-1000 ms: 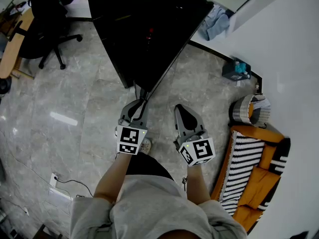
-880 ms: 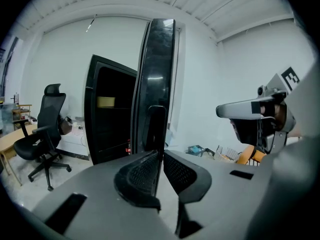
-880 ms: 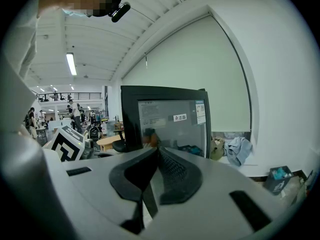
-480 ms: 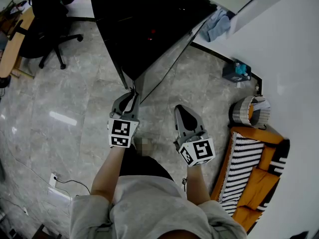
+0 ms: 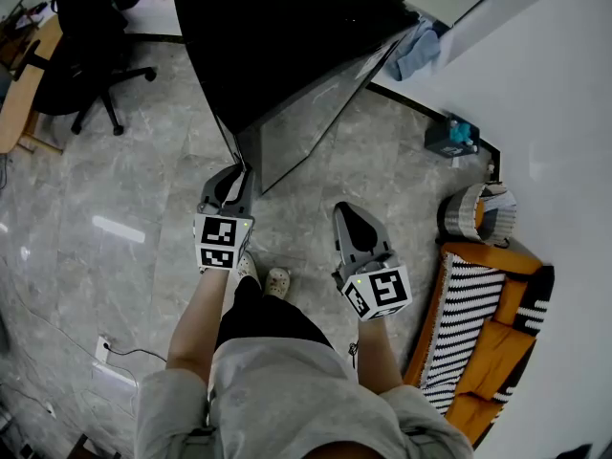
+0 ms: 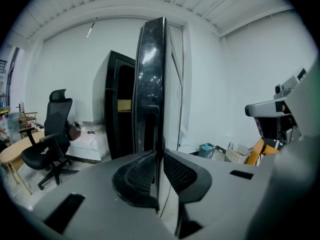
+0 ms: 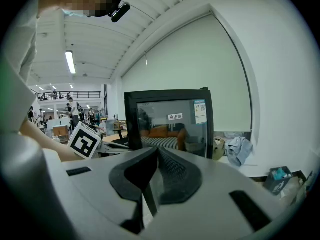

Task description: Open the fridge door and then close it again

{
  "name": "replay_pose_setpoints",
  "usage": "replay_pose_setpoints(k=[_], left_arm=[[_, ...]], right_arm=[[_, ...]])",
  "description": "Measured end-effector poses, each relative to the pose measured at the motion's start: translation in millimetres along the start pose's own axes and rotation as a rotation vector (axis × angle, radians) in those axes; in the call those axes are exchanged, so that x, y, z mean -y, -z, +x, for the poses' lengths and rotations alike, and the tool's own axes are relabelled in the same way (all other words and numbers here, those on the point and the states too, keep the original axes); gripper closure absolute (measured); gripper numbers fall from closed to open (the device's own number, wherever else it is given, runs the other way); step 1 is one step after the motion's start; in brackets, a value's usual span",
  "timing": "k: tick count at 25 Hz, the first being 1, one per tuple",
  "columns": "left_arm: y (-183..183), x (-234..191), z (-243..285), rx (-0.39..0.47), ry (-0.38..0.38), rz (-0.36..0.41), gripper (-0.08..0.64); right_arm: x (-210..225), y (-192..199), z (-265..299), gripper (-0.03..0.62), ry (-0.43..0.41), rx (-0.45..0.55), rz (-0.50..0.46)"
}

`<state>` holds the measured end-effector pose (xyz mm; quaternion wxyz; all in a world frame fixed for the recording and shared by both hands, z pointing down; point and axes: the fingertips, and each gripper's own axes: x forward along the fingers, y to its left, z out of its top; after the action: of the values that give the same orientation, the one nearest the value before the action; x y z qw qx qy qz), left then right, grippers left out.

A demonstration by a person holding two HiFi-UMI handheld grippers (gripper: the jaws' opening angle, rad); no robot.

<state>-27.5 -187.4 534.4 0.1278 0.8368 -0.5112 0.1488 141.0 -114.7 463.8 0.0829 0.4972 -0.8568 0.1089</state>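
Note:
The black fridge (image 5: 277,27) stands in front of me with its glass door (image 5: 306,122) swung partly out towards me. My left gripper (image 5: 241,172) is shut on the door's free edge. In the left gripper view that door (image 6: 152,84) shows edge-on, pinched between the pads at my left gripper (image 6: 159,159), with the fridge body (image 6: 117,109) behind it. My right gripper (image 5: 346,208) hangs apart from the door, to its right, shut with nothing in it. In the right gripper view the door's glass (image 7: 170,129) faces the shut right gripper (image 7: 156,151).
A black office chair (image 5: 91,55) and a wooden desk (image 5: 19,94) stand at the left. At the right are a white wall (image 5: 555,84), an orange striped sofa (image 5: 488,323), a basket (image 5: 478,213), a blue box (image 5: 451,134) and a crumpled cloth (image 5: 416,51). A cable (image 5: 134,352) lies on the floor.
My left gripper has moved left and slightly up the picture with the door's edge, and the door has swung wider open. The right gripper has stayed in place.

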Motion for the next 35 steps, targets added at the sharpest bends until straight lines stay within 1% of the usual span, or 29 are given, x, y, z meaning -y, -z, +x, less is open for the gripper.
replay_pose_setpoints(k=[10,14,35], left_arm=[[-5,-34,12,-0.004,-0.016,0.018,0.511],[-8,-42,18,-0.009,-0.008,0.011,0.509],[-17,-79,40,-0.020,-0.004,0.044,0.503]], right_arm=[[-3,-4,13,0.569,0.015,-0.002,0.002],[-3,-7,20,0.569,0.019,0.002,0.002],[-4,-9,32,0.569,0.054,-0.007,-0.005]])
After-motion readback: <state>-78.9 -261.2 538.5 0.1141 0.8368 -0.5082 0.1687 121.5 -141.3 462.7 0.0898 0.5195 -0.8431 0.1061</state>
